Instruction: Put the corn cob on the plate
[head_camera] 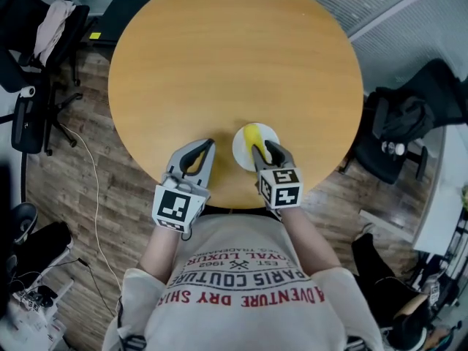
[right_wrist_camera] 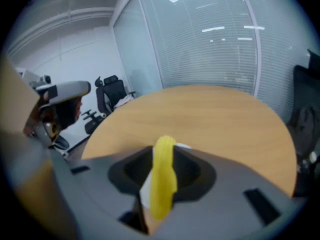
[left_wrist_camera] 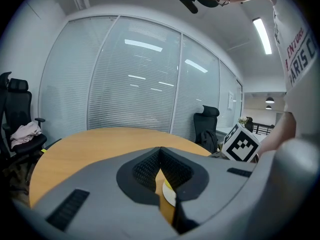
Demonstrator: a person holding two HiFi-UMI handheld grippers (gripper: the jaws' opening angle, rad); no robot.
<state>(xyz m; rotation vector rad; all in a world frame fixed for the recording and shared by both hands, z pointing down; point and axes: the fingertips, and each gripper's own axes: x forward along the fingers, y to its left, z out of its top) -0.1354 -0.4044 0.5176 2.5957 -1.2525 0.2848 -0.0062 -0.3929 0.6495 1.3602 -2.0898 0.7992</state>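
Note:
A yellow corn cob (head_camera: 252,136) stands between the jaws of my right gripper (head_camera: 263,152), just over a small white plate (head_camera: 240,152) near the front edge of the round wooden table (head_camera: 234,64). In the right gripper view the corn cob (right_wrist_camera: 162,181) rises upright between both pads of the right gripper (right_wrist_camera: 162,159), with slivers of the plate (right_wrist_camera: 145,190) showing behind it. My left gripper (head_camera: 203,152) rests to the left of the plate, its jaws closed together on nothing. The left gripper (left_wrist_camera: 160,151) sees the plate (left_wrist_camera: 167,194) past its tips.
Black office chairs stand left (head_camera: 29,57) and right (head_camera: 402,130) of the table. Cables and gear (head_camera: 29,291) lie on the wood floor at lower left. Glass walls with blinds (left_wrist_camera: 140,84) surround the room.

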